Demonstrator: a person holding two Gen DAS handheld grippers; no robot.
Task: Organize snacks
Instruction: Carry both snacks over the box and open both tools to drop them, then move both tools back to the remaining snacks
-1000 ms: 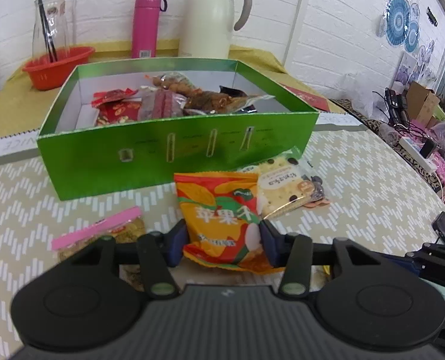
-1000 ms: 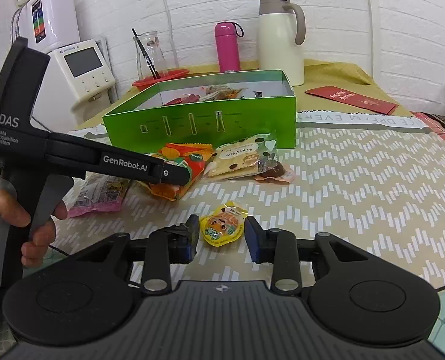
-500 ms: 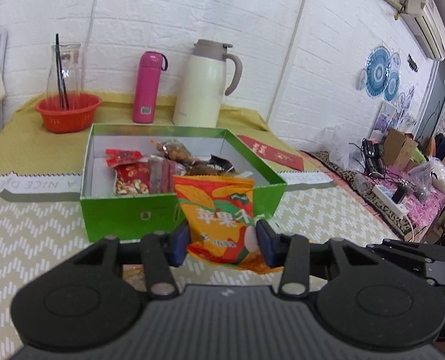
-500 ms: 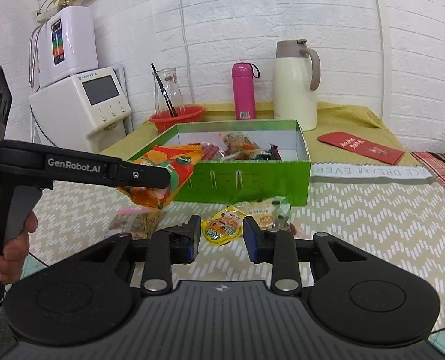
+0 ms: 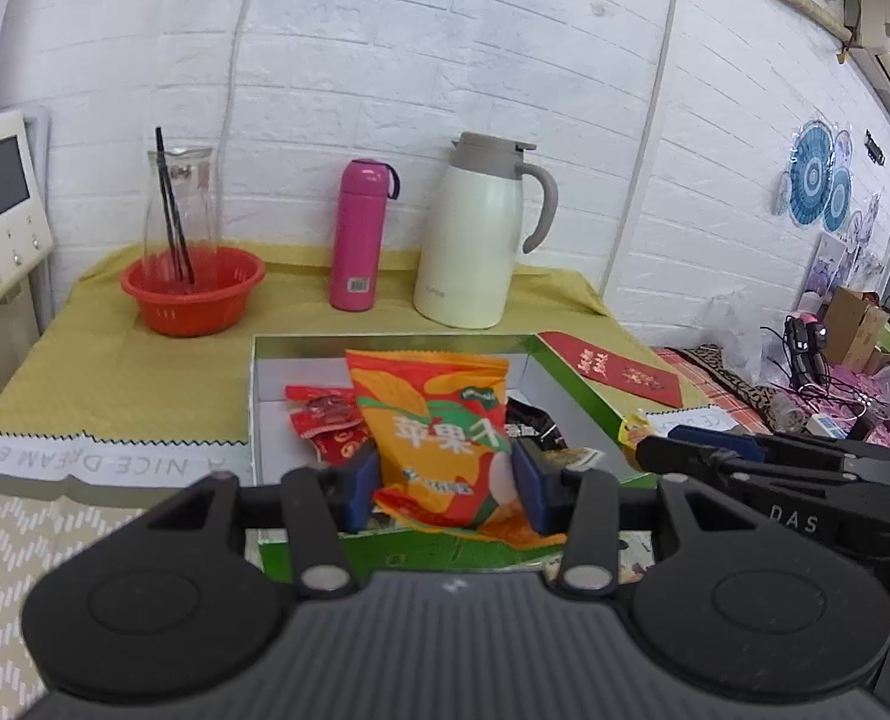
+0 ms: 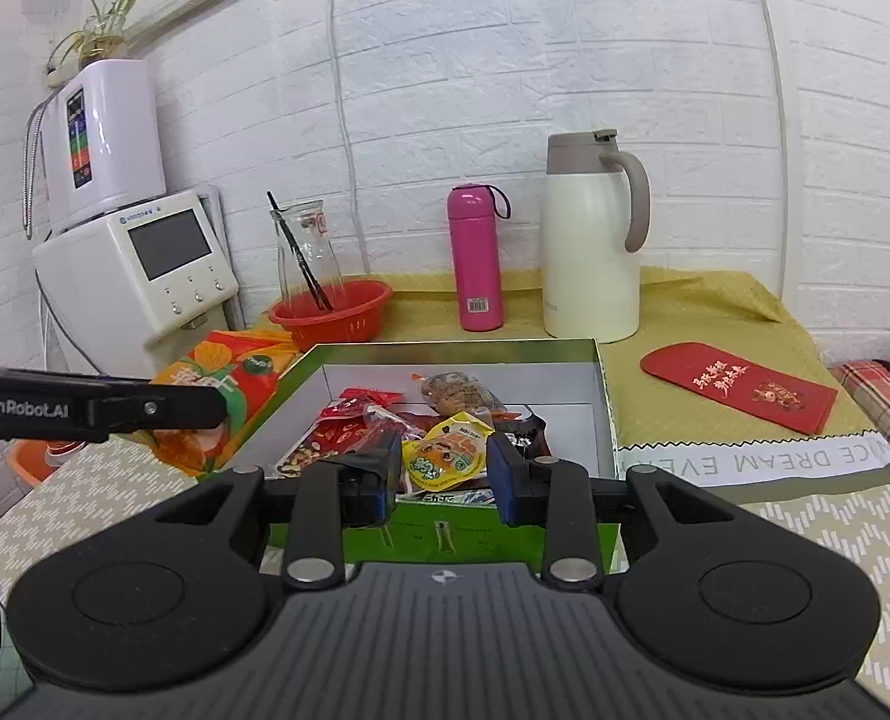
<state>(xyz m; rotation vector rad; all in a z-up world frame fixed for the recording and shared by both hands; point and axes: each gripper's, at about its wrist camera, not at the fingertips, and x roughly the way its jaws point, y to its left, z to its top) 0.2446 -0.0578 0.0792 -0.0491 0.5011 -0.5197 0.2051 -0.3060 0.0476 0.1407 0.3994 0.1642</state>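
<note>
I've got the left gripper (image 5: pixel 443 483) clamped on the orange snack bag (image 5: pixel 438 450) and the right gripper (image 6: pixel 443 471) pinching the yellow packet (image 6: pixel 445 457), both above the green box (image 6: pixel 605 414).

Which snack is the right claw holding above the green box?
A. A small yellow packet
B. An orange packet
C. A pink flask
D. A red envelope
A: the right claw has its pads pressed on the small yellow packet, above the green box.
</note>
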